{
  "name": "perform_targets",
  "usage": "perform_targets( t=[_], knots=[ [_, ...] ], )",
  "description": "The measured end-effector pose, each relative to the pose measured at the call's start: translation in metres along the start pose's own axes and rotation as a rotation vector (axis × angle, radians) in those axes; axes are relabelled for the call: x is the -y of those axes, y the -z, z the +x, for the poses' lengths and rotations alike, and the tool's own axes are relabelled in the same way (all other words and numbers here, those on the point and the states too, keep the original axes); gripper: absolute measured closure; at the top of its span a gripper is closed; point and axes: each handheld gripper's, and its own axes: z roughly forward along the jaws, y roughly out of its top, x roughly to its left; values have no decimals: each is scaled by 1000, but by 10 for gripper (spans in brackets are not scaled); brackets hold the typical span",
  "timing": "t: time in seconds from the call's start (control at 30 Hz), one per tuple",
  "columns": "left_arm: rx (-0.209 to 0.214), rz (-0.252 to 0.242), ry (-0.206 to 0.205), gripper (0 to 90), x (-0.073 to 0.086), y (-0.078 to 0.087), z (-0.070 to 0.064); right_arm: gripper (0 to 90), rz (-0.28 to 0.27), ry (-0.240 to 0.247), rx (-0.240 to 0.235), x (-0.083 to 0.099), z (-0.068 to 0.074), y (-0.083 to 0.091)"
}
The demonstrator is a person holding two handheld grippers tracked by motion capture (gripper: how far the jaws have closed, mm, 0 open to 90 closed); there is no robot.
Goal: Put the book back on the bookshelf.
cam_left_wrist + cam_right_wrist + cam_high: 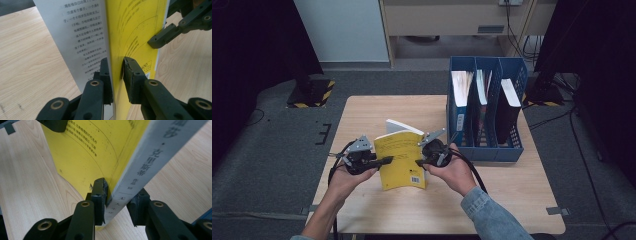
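A yellow paperback book (403, 161) is held over the wooden table (362, 115), partly open, with white pages (404, 126) fanning out behind its cover. My left gripper (388, 160) is shut on the book's left edge. In the left gripper view its jaws (115, 70) pinch the yellow cover (135, 30), with a printed page (77, 32) beside it. My right gripper (419, 162) holds the right edge. In the right gripper view its jaws (117, 195) clamp the grey spine (150, 157) next to the yellow cover (82, 157).
A blue three-slot file holder (484, 150) stands at the table's right rear, with books and folders upright in its slots. Bare wood lies left of and in front of the book. Grey carpet surrounds the table, and a cabinet stands beyond it.
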Motion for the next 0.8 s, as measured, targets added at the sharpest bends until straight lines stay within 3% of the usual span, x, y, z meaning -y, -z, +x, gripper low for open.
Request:
perform_targets(
  t=[0.3,0.67,0.8],
  knots=[
    [-18,3,-1,798,-4,-1,1,703,-10,12,26,-2,1,1],
    [-36,-27,9,839,-19,-13,15,712,-48,12,107,-15,-16,-2],
    [-48,-13,0,841,-24,-19,21,709,-59,6,136,-17,-21,-7]
  ],
)
